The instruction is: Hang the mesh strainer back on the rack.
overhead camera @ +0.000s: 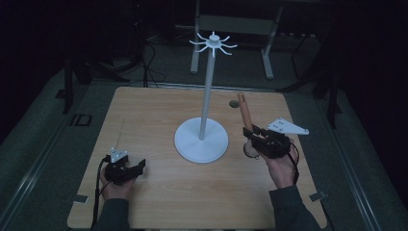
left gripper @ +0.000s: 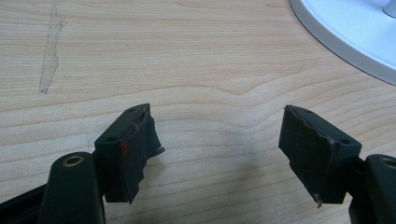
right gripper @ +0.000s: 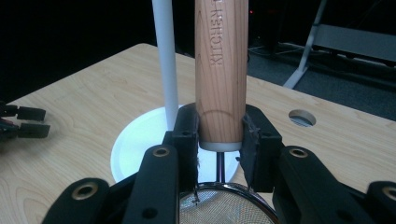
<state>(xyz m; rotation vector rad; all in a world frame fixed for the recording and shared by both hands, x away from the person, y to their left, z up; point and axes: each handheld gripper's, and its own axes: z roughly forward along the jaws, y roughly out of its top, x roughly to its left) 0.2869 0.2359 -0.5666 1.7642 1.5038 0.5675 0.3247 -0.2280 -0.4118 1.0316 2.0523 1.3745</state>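
One strainer (right gripper: 219,74), wooden handle upright, mesh bowl down, right gripper (right gripper: 219,140) clamped.

Dim lab-type test room: lone wooden bench (overhead camera: 159,202), floor cables (overhead camera: 149,67), metal equipment frame (overhead camera: 235,24) beyond its far edge.

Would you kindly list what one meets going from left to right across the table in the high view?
Left gripper → white stand → strainer with wooden handle, clamped in the right gripper → grey three-cornered plate.
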